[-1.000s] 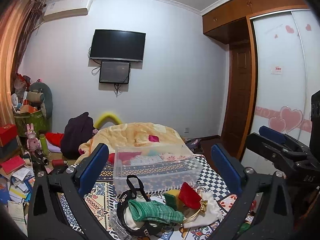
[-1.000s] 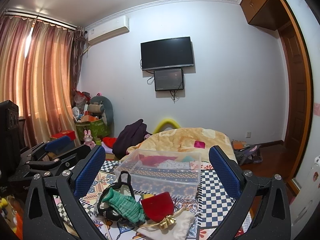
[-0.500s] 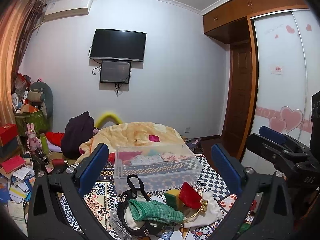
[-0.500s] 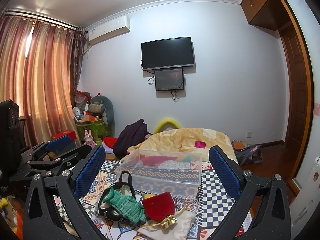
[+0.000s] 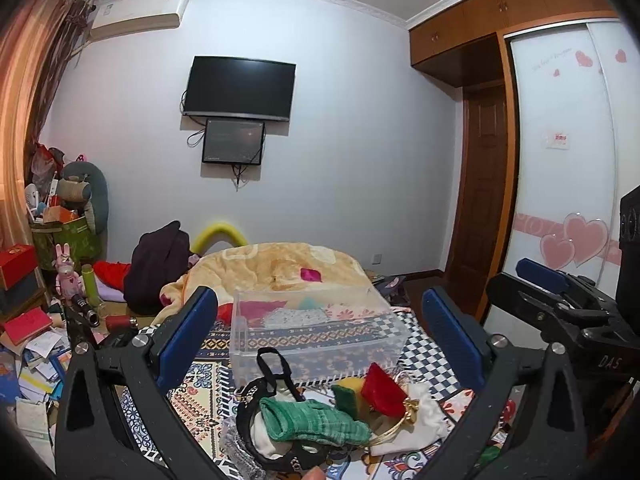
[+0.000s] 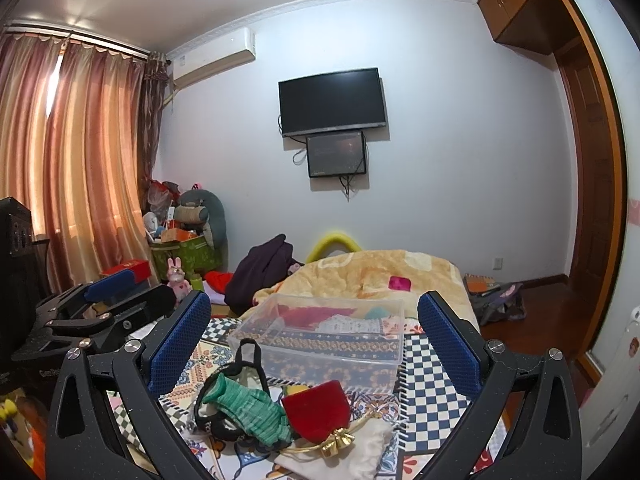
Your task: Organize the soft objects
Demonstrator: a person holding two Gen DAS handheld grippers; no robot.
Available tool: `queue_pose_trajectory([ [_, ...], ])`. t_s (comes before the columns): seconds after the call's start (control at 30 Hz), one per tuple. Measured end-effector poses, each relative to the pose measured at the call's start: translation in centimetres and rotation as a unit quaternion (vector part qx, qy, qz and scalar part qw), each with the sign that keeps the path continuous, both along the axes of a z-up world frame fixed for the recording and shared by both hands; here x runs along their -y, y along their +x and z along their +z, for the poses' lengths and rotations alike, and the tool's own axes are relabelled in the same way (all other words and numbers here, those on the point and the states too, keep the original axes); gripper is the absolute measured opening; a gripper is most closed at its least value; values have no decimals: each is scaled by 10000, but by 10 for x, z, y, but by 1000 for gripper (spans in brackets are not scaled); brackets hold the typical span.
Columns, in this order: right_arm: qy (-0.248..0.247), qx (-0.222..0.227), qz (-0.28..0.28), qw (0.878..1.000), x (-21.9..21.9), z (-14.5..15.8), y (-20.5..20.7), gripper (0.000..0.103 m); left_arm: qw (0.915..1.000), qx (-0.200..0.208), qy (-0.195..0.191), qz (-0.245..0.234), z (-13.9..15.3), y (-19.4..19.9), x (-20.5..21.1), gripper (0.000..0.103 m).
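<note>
Both hand-held grippers, left [image 5: 320, 344] and right [image 6: 314, 346], spread wide above clear bin [image 6: 328, 332].

Pale wall w/ 2 screens [image 6: 333, 102]; AC unit [image 6: 214, 58]; curtains [image 6: 72, 152] left; wood wardrobe [image 5: 480, 152] right.

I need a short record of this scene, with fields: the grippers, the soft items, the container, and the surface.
left gripper: open, holds nothing
right gripper: open, holds nothing
soft items: green knit cloth, red pouch, white drawstring bag, sponge, piled in front of the bin
container: clear plastic bin, no lid; whether anything lies inside cannot be told
surface: patterned bed cover
</note>
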State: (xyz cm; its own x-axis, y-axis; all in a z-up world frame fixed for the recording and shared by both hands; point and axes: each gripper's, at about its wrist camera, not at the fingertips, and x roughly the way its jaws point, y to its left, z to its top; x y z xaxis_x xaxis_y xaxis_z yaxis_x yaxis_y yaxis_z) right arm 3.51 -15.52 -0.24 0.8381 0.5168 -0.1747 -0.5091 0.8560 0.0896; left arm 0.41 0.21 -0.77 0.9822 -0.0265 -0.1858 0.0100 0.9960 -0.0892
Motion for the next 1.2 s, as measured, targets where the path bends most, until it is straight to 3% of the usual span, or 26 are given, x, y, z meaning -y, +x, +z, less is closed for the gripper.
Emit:
queue_pose_trajectory([
  [0.23,-89,-662,10,9978,2,-31,32,103,9980,-630,-92,65,-26,32,-14,103],
  [0.57,-513,-1497,355,9868,-15,-84,57,103,9857,-1676,-179,-23,-95,71,-24,103],
  [0.7,-570,-1766,490,9814,-17,-100,61,101,9818,-1886,-216,-44,-111,71,-27,102],
  [0.77,-646,-1853,533,9791,-20,-104,61,95,9815,-1897,-239,-61,-113,67,-27,90],
  [0.9,-831,-2001,622,9743,-27,-115,64,85,9825,-1817,-357,-200,-108,60,-28,84],
  [1.2,-898,-2141,656,9705,-31,-124,72,57,9827,-1817,-189,-320,-106,52,-22,67],
])
